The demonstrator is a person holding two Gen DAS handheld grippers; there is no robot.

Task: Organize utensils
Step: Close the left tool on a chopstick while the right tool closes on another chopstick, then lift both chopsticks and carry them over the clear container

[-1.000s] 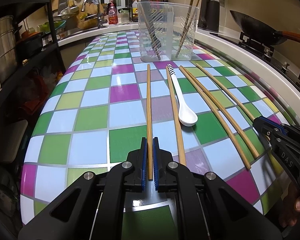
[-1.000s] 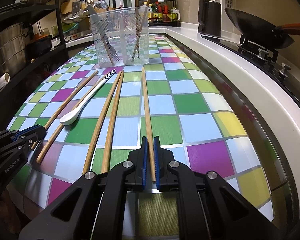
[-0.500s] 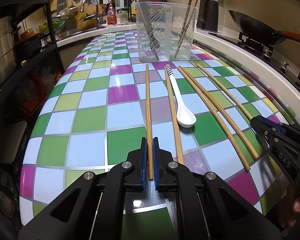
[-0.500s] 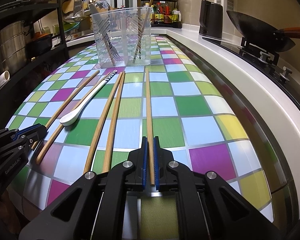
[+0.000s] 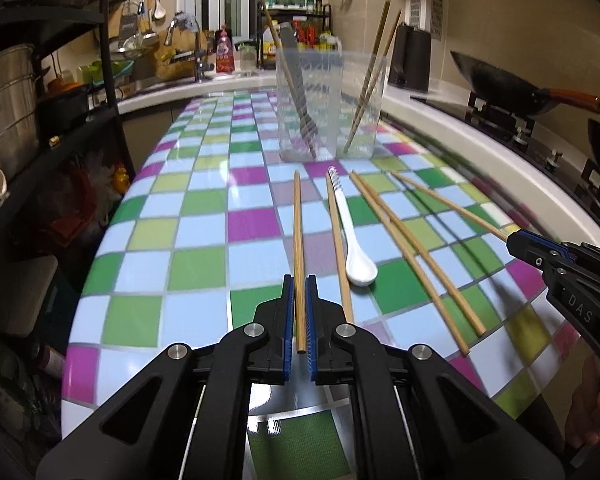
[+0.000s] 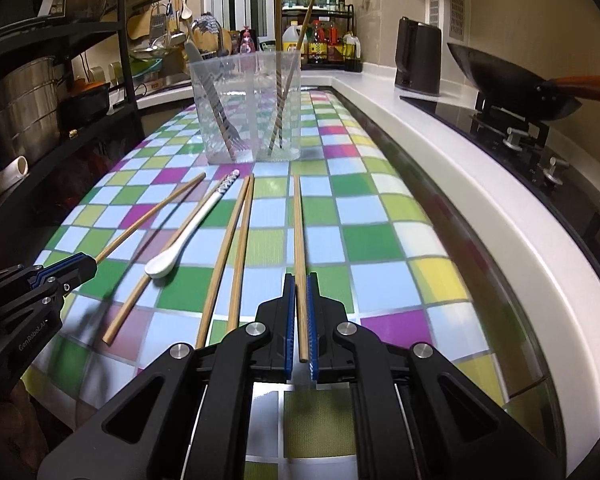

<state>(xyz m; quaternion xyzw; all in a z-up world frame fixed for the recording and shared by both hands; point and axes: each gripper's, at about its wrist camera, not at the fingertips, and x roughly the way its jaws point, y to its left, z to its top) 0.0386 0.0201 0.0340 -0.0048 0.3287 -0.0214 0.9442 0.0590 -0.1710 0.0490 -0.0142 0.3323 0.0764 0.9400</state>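
Your left tool (image 5: 299, 320) is squeezed tight on one chopstick (image 5: 298, 240), the leftmost stick on the checkered surface (image 5: 196, 268). The blue pads pinch it near its close end. Its far end points at the clear plastic holder (image 5: 328, 104).

Just to the right of that stick lie another chopstick (image 5: 336, 232) and a white spoon (image 5: 354, 240), side by side and touching or nearly so. Farther right two long chopsticks (image 5: 416, 256) lie close together.

Your right tool (image 6: 299, 316) is also squeezed tight, on the rightmost chopstick (image 6: 298, 232). That one also points toward the holder (image 6: 248, 108), which has a fork (image 6: 224, 120) and two chopsticks (image 6: 284, 80) standing in it.

Now look back to a second ago. Both tools were already shut on the same sticks, so the grip has not changed. Both have gone up a little: the holder and the kitchen behind it sit lower in each view, and you see more of the wall above. The far ends of the two held sticks look lifted off the surface, but it is hard to be sure. The spoon and the loose sticks have not moved.
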